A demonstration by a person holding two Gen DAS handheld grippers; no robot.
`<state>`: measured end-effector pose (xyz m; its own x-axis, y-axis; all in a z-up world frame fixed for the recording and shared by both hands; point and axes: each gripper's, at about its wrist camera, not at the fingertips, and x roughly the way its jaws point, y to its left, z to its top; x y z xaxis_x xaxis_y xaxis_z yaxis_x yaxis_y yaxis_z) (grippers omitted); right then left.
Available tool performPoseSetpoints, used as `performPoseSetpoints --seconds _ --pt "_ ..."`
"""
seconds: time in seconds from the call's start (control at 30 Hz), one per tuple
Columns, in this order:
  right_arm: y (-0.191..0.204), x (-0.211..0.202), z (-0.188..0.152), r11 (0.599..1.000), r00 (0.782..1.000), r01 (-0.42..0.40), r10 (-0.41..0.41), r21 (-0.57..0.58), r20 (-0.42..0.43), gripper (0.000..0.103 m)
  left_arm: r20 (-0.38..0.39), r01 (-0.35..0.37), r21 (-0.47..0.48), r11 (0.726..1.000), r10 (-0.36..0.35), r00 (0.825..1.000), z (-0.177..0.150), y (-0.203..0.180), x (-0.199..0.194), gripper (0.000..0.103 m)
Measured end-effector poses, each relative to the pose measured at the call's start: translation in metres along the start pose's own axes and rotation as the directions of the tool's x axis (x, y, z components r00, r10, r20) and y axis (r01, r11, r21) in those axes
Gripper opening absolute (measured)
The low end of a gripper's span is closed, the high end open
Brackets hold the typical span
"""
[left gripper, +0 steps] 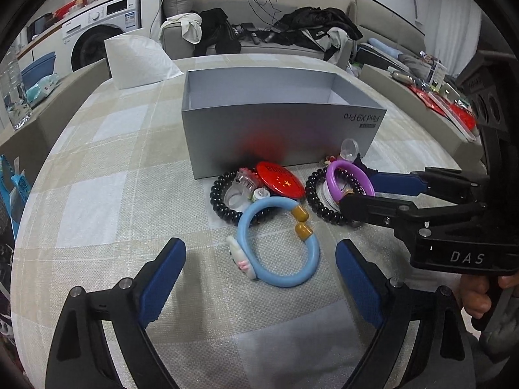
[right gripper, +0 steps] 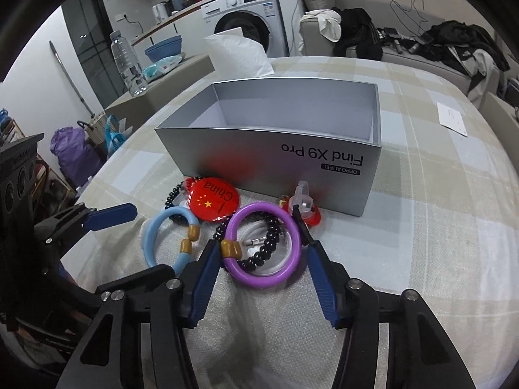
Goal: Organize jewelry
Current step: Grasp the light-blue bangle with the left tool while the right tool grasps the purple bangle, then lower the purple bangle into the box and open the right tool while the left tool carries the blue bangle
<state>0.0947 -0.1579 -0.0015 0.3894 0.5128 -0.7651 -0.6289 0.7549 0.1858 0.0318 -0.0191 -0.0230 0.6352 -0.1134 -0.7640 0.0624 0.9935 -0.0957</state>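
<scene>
Item: jewelry lot, unsorted, lying on the checked-cloth surface (right gripper: 421, 194) at the near wall of an open grey cardboard box (right gripper: 269, 159), which looks empty. Left tool (left gripper: 261, 278): fingers spread wide, straddling a pale blue bangle (left gripper: 279, 243) without touching it. Right tool (right gripper: 259, 259): fingers half-closed at 9 and 3 o'clock of a purple bangle (right gripper: 262, 246); they stand just beside its rim, and firm contact cannot be confirmed. Risks, as judged: both bangles are smooth, rigid, glossy hoops, likely to squirt out of flat ribbed pads if pinched off-centre; the purple hoop overlies a black beaded bracelet (right gripper: 269, 243) and a white ring, so a lift may snag or drag them; the blue hoop has an open gap between two gold caps at its 1 o'clock in the left view and a soft charm at 8 o'clock, so it may flex or rotate. A red glossy round badge (right gripper: 212, 202) lies at 11 o'clock of the purple hoop.
</scene>
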Motion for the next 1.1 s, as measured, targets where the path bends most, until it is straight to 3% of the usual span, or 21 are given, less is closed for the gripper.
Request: performPoseSetpoints --seconds 0.27,0.43,0.6,0.7,0.77,1.1 --pt "-0.012 -0.007 -0.007 0.997 0.998 -0.063 0.062 0.045 0.013 0.045 -0.011 0.012 0.006 1.0 -0.012 1.0 0.003 0.002 0.003 0.091" --pt "-0.023 -0.014 -0.014 0.987 0.992 -0.122 0.118 0.1 0.039 0.045 -0.022 0.009 0.004 1.0 -0.009 1.0 0.004 0.001 0.006 0.091" --pt "-0.024 -0.02 -0.015 0.986 0.99 -0.133 0.128 0.105 0.057 0.046 -0.026 -0.006 0.018 1.0 0.007 1.0 0.005 -0.002 0.008 0.084" --pt "-0.024 -0.018 -0.016 0.987 0.992 -0.122 0.117 0.107 0.048 0.048 -0.02 -0.011 0.025 1.0 0.011 1.0 0.006 -0.002 0.007 0.072" --pt "-0.025 -0.017 -0.017 0.987 0.993 -0.116 0.112 0.11 0.044 0.048 -0.013 -0.005 0.03 1.0 0.005 1.0 0.006 -0.002 0.007 0.055" --pt "-0.024 -0.018 -0.018 0.989 0.994 -0.102 0.098 0.106 0.044 0.047 0.013 0.034 0.003 0.999 -0.034 0.999 0.007 0.003 0.001 0.054"
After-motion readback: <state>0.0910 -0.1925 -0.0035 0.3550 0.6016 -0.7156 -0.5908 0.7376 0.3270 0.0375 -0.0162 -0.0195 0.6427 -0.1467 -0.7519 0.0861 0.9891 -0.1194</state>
